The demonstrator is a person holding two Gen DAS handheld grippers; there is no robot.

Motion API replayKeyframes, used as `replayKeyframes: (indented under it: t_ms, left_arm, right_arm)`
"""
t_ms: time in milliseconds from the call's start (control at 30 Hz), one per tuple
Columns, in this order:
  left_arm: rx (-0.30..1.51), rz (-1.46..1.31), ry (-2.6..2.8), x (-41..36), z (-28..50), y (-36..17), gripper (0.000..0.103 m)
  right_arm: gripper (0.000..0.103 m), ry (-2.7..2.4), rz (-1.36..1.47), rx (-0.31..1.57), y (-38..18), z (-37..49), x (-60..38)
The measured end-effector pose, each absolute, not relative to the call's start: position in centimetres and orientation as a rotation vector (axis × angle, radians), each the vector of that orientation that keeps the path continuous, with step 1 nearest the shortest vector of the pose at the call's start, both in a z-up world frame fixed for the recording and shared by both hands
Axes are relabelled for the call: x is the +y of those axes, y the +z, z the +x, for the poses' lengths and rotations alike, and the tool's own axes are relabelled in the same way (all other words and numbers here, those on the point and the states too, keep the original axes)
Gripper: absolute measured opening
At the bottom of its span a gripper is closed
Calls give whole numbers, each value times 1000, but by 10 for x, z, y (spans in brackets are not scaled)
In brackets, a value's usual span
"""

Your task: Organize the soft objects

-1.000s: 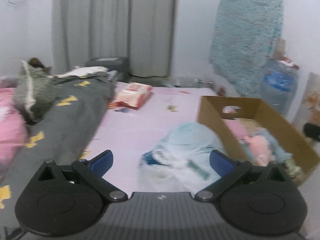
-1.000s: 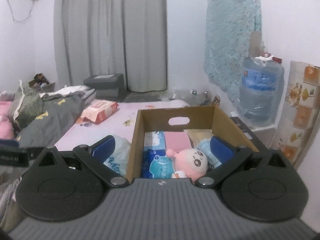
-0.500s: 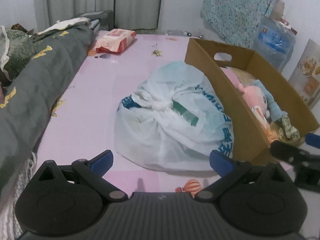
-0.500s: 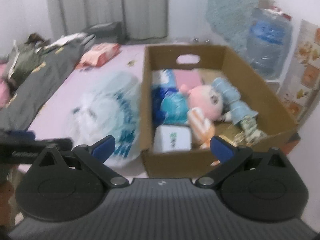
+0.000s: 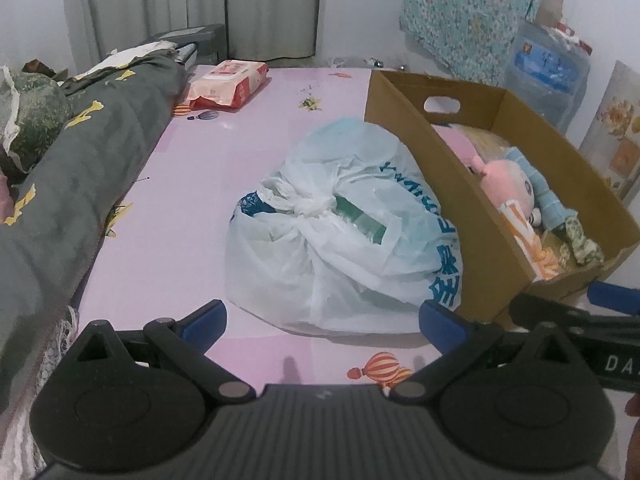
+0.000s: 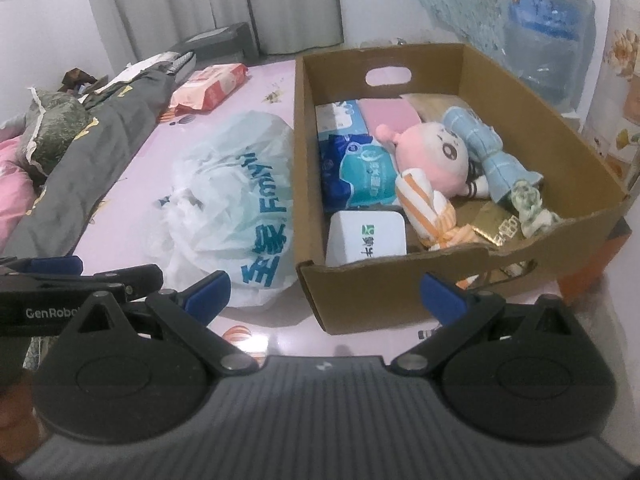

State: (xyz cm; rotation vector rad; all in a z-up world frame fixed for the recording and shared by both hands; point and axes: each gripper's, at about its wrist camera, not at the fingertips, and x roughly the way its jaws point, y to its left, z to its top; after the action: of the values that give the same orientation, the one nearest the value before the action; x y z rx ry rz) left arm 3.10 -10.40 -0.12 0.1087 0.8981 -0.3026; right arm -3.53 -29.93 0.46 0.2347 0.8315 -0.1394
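A pink sheet-covered bed (image 5: 192,208) fills the middle of both views, with a rumpled dark grey blanket with yellow patches (image 5: 80,168) heaped along the left edge of each frame. An open brown cardboard box with a cut-out handle hole (image 6: 532,92) sits on the bed in the centre right of the right wrist view and the right side of the left wrist view. Touching its left wall lies a knotted white plastic bag with blue lettering (image 5: 340,232), bulging and resting on the sheet at frame centre in the left wrist view. Inside the box, a pink round-headed plush doll (image 6: 434,156) lies near the middle, beside a light blue checked soft roll (image 6: 490,152); a blue-and-teal tissue pack (image 6: 356,172) lies along the left wall, with a white rectangular packet with a green mark (image 6: 366,238) in the near left corner. A pink-and-white wipes pack (image 5: 230,84) lies in the upper left, well apart from the box. The left gripper (image 5: 322,322) sits at bottom centre of its view, jaws spread wide and holding nothing, just short of the bag. The right gripper (image 6: 324,294) is likewise spread and empty, before the box's near wall.
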Motion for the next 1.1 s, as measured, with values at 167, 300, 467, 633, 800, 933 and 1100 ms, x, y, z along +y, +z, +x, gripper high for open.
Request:
replayKeyframes:
  t_ms: [167,300,467,633,800,933,1100]
  left_arm:
    - [905,131,-296,-110,33,-4,102]
    - [907,141,-295,-113,34,-4,102]
    - [910,142,-297,-113,36,-4,102]
    - [908,141,-295,-113,37,-3,102]
    - [909,140,-297,-114,38,-3,102]
    - [910,135,-298,-115,39,-2,102]
    - [909,133,-297,-115,39,-2,102]
  right_arm:
    - [102,-156,241,842,-2,-34,-304]
    - [102,-159,252,849,-4,-33,-307]
    - [102,-161,250,855,-5,-30,-309]
    - [102,-161,249,854,-5,-30,-309]
    - [102,-160,250,854,-5,-29,-309]
    - [102,-159,253,853,-4,-28,-310]
    - [102,-159,252,854,-4,-28,-310]
